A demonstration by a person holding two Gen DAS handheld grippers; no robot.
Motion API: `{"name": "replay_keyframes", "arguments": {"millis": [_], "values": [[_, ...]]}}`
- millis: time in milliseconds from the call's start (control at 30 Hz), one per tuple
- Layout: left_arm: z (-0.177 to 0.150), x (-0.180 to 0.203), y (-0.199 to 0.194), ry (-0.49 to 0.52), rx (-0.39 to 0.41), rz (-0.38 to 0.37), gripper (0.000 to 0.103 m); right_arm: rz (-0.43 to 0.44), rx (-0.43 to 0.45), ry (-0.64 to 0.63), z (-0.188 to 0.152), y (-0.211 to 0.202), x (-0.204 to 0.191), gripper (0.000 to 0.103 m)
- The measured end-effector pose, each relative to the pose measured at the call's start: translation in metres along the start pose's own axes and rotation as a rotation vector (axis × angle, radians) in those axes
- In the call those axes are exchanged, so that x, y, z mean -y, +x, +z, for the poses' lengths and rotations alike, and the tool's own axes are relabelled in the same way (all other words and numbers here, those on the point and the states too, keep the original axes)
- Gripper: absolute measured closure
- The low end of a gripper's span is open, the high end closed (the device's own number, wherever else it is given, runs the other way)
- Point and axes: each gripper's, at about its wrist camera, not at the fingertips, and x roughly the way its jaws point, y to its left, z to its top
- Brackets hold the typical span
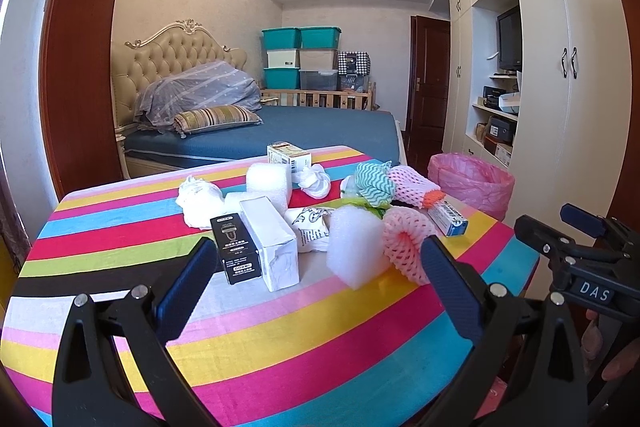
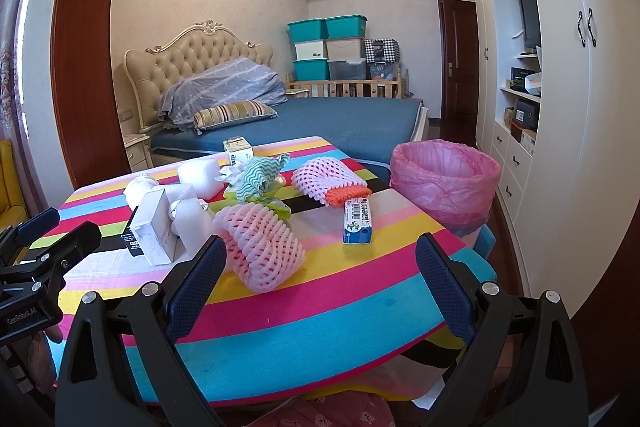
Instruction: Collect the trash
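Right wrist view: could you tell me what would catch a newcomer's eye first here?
The striped tablecloth fills the foreground, its far half littered with trash: foam nets, white boxes and crumpled tissue. One pink foam net lies nearest, close to the left finger of the open right claw. Beyond the table's right edge stands a bin lined with a pink bag.

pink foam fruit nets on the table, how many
2. One pink foam fruit net lies at the near edge of the pile; the other, with an orange net tucked in its end, lies farther back toward the bin. More may be hidden.
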Motion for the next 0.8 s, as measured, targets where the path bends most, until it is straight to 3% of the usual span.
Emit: {"name": "replay_keyframes", "arguments": {"millis": [600, 800], "values": [[-0.003, 0.0, 0.004, 0.012, -0.017, -0.004, 0.004, 0.045, -0.068, -0.05, 0.0, 0.018, -0.019, 0.014], [-0.008, -0.008, 0.015, 0.024, -0.081, 0.022, 0.004, 0.08, -0.107, -0.074, 0.0, 0.037, -0.024, 0.014]]}}
